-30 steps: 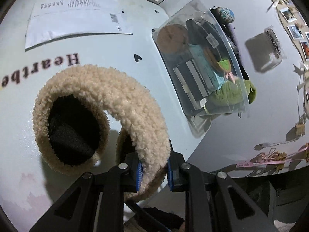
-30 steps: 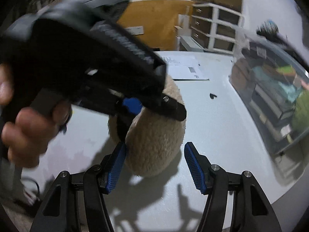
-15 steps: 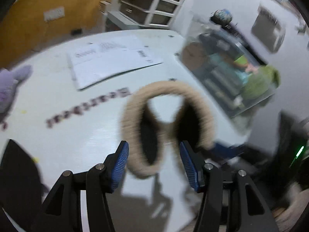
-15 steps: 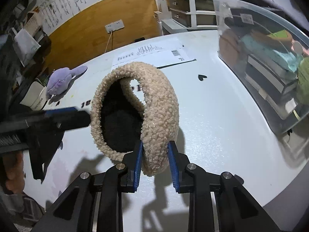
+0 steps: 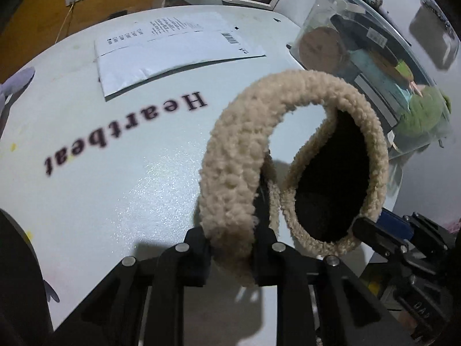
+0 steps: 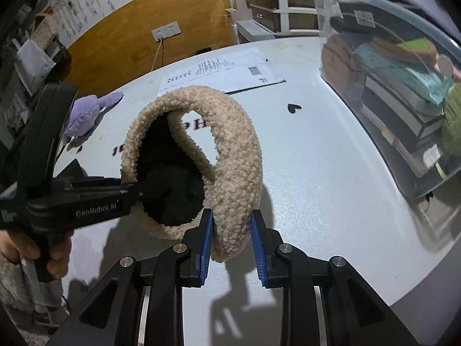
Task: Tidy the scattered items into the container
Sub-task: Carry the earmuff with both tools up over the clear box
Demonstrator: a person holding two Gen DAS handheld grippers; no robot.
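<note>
Fluffy beige earmuffs [image 5: 245,150] with black inner pads are held above the white table [image 5: 115,187]. My left gripper [image 5: 230,255] is shut on one earpiece. My right gripper [image 6: 232,242] is shut on the other earpiece [image 6: 233,190]; its fingertips also show at the right in the left wrist view [image 5: 383,230]. The left gripper shows at the left in the right wrist view [image 6: 126,193]. The clear plastic container [image 5: 360,66], holding books and soft items, stands on the table to the right [image 6: 403,92].
A white mailer envelope [image 5: 173,46] lies at the far side of the table. A purple plush toy [image 6: 86,115] lies at the left. "Heartbeat" lettering [image 5: 124,132] is printed on the table. The table edge runs close on the right.
The left gripper let go of the earmuffs, the right gripper took hold of them, and now the left gripper has closed on them again. Both now hold them.
</note>
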